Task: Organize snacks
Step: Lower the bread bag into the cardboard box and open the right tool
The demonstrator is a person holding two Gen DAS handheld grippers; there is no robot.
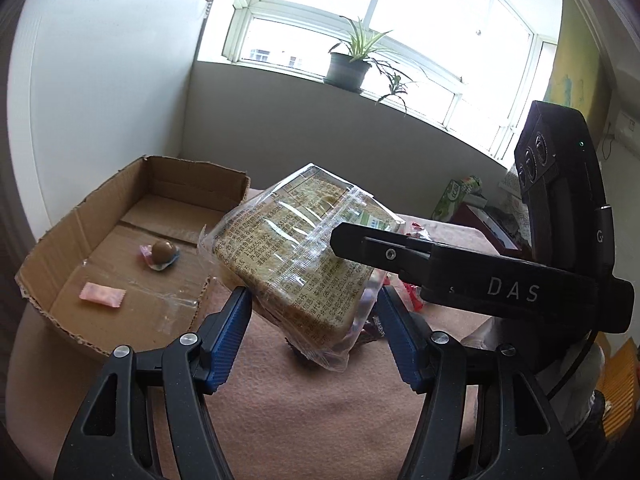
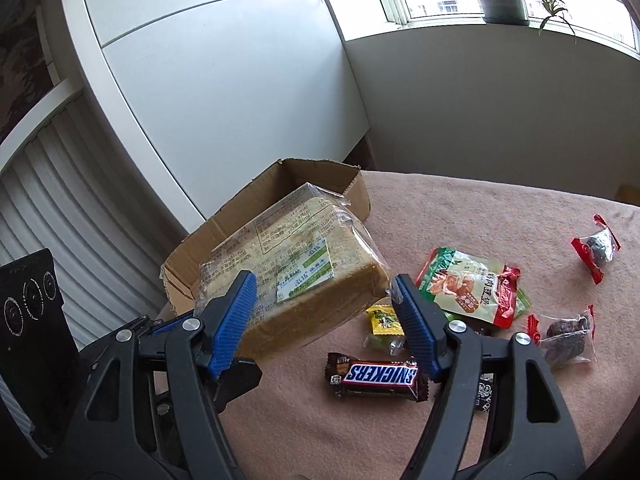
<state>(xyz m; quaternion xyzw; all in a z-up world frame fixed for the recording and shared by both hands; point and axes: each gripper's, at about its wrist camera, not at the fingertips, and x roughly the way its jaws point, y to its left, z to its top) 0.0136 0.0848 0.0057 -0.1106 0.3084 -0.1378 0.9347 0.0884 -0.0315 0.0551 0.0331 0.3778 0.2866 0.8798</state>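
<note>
A corrugated cardboard box [image 1: 120, 240] with torn, ragged edges sits at the left of the tabletop [image 1: 312, 408], which is covered in a soft, napped pinkish cloth. Inside the box lie a flat pink wrapped candy [image 1: 103, 294] and a round brown sweet [image 1: 161, 249] on crinkled pastel wrapping.

Just right of the box, a bread pack [image 1: 296, 256] hangs in the air, tilted: a blocky, square-cut loaf slab with a porous tan crumb, sealed in clear crinkly film printed with dense text and a green-and-white label. Both claws hold it. The left claw [image 1: 312, 320] has its ribbed blue pads set mid-wide against the loaf's lower end, and the right claw [image 2: 324, 304] is closed to a similar width on the other side, its pads pressing the wrapper.

Farther right, in the right wrist view, loose snacks lie on the cloth: a small yellow sachet [image 2: 385, 320], a glossy brown Snickers bar [image 2: 378, 376], a green-and-red foil snack pouch [image 2: 470, 284], and two clear red-edged packets [image 2: 566, 338] of dark wrinkled fruit. A potted plant [image 2: 500, 2] stands on the windowsill.
</note>
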